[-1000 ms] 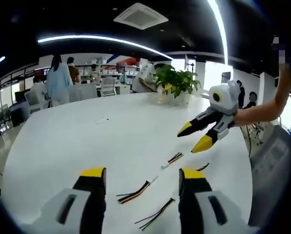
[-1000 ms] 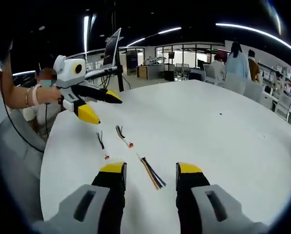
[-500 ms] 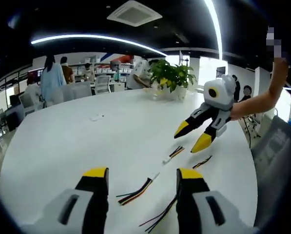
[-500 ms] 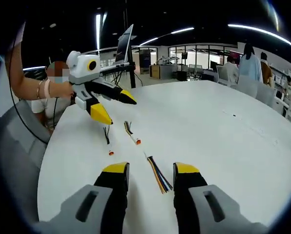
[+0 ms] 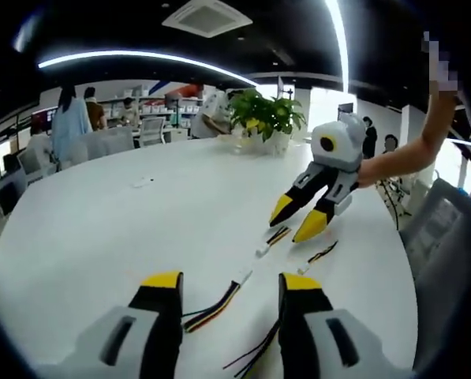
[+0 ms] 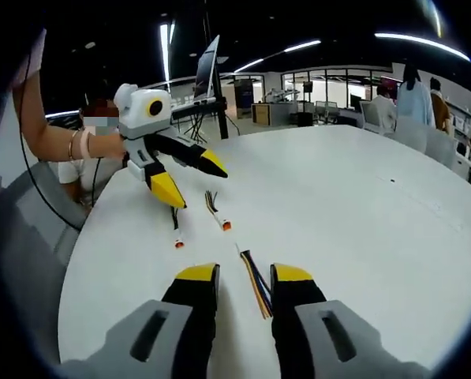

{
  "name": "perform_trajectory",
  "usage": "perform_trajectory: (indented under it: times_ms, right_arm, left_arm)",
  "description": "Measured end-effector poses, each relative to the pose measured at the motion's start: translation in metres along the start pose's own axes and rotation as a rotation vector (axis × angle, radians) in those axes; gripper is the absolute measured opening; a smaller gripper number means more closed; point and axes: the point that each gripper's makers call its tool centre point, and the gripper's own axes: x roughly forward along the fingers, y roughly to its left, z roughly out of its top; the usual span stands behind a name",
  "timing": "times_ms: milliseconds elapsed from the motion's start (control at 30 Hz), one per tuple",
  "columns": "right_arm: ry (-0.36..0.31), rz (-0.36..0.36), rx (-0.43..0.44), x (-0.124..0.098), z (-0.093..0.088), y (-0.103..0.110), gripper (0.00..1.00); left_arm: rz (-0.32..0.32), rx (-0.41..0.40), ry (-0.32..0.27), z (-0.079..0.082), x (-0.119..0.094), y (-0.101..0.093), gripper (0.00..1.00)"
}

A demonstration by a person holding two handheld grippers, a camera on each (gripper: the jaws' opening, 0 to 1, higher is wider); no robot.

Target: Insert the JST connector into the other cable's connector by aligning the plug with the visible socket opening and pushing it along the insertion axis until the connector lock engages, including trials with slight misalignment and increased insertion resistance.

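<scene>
Left gripper view: the left gripper [image 5: 229, 286] rises from the bottom edge with its yellow-tipped jaws spread apart and nothing between them. It hovers above a white table [image 5: 101, 229]. Between and just beyond the jaws lies a multicolour cable [image 5: 211, 306] ending in a white connector [image 5: 242, 277]. A second loose bundle of dark wires [image 5: 255, 354] runs beside the right-hand jaw. Farther out lie two short cables: one with a white plug [image 5: 273, 240] and one with black leads [image 5: 320, 254]. The right gripper [image 5: 296, 221] enters from the right, held by a person's arm [image 5: 401, 158], jaws parted, tips poised just above these two short cables without visibly touching them. A potted plant [image 5: 265, 118] stands at the far table edge; people [image 5: 68, 126] stand in the office background. No legible labels or writing are visible on any item.

Right gripper view: the right gripper [image 6: 245, 278] shows its jaws parted by a narrow gap, holding nothing. A flat multicolour cable [image 6: 256, 283] lies on the table, its near end running into that gap; contact cannot be determined. Ahead lie two short cables with orange-red connector ends [image 6: 218, 213] [image 6: 176, 230], near each other but apart. The left gripper [image 6: 189, 180] appears at upper left, jaws open, hovering above the short cables. A monitor on a stand [image 6: 206, 75] is behind it. No text is readable.
</scene>
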Motion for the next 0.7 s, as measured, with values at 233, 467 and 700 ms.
perform_trajectory:
  times_ms: [233, 467, 700]
  right_arm:
    - [-0.015, 0.06, -0.016, 0.006, -0.001, 0.002, 0.21]
    - [0.0, 0.068, -0.015, 0.012, -0.005, -0.001, 0.2]
    - [-0.005, 0.084, -0.009, 0.015, -0.003, -0.004, 0.18]
  left_arm:
    - [-0.046, 0.001, -0.001, -0.006, 0.008, -0.005, 0.36]
    - [-0.098, 0.011, -0.027, -0.004, 0.012, -0.009, 0.28]
    - [-0.112, 0.017, -0.011, -0.012, 0.015, -0.008, 0.26]
